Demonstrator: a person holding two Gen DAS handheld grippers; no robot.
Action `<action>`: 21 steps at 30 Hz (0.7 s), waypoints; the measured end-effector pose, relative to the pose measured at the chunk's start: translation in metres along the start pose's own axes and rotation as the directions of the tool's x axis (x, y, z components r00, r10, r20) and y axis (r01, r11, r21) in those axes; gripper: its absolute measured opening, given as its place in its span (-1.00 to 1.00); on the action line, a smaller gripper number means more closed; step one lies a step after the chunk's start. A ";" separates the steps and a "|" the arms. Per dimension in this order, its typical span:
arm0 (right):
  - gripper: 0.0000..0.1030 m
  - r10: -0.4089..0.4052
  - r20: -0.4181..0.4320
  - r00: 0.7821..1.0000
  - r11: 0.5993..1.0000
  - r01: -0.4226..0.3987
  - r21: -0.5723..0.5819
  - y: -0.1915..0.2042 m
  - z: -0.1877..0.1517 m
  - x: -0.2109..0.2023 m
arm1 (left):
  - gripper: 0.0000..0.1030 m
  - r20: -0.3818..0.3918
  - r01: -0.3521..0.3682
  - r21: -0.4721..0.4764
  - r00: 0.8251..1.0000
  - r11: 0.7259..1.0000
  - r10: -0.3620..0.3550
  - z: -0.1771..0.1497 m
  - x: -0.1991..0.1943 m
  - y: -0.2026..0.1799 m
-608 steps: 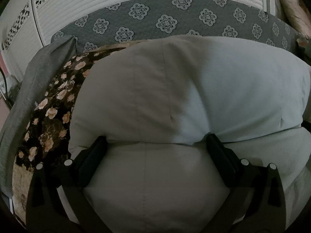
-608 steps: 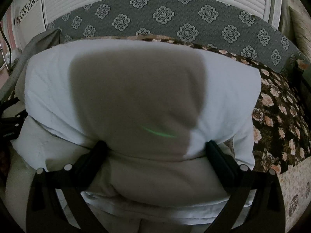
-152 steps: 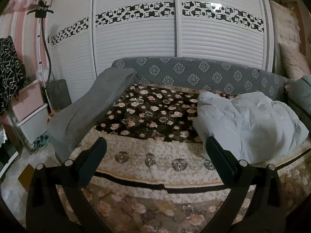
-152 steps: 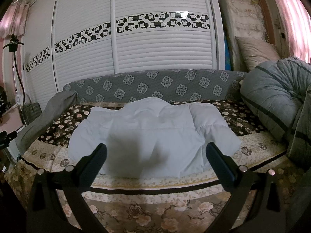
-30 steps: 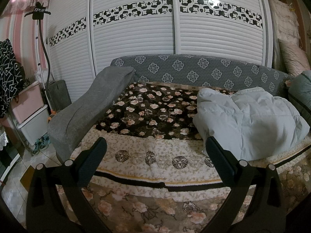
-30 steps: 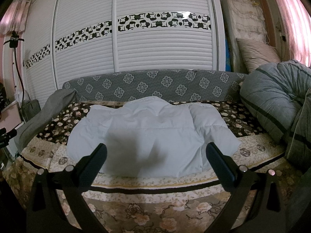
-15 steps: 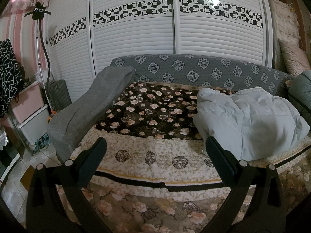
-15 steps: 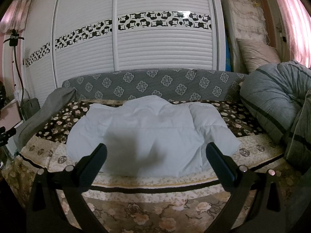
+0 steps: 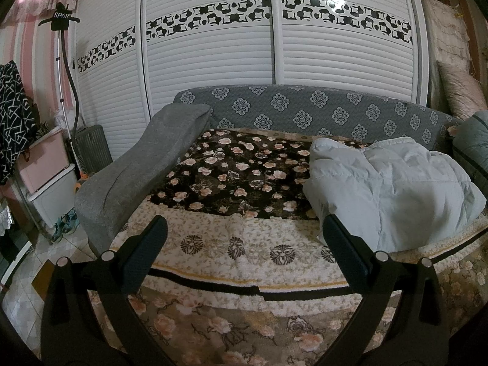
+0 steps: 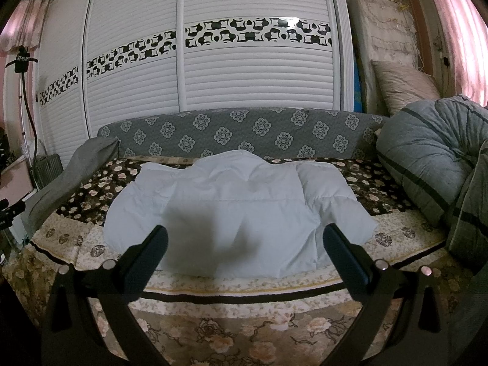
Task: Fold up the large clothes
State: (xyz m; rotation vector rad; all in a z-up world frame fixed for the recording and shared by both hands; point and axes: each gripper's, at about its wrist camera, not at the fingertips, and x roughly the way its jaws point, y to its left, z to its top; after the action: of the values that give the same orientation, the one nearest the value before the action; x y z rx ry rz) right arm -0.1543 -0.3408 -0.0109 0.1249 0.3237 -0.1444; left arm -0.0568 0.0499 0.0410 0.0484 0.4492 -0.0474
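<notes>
Right wrist — white jacket (image 10: 244,213) folded; claws (image 10: 244,238) empty.

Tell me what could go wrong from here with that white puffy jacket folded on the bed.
The white puffy jacket lies bulging, with neither open gripper, left gripper or right gripper, on it, so its padding may spring the fold apart. Its near edge lies close to the front edge of the floral blanket, so a nudge could slide it off. The grey striped duvet bulges beside it and might slump onto it.
</notes>
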 end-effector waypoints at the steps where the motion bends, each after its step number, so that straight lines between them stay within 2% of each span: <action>1: 0.97 0.000 0.000 1.000 1.000 0.000 -0.001 0.000 0.000 0.000 | 0.94 0.000 0.000 0.000 1.000 1.000 0.000 0.000 0.000 0.000; 21: 0.97 0.001 -0.001 1.000 1.000 -0.001 -0.003 -0.001 0.000 0.000 | 0.94 0.000 0.023 0.019 1.000 1.000 -0.023 0.001 0.001 0.001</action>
State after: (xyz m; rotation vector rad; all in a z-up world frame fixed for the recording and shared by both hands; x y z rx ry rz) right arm -0.1541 -0.3419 -0.0111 0.1221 0.3250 -0.1424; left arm -0.0551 0.0507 0.0413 0.0618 0.4490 -0.0738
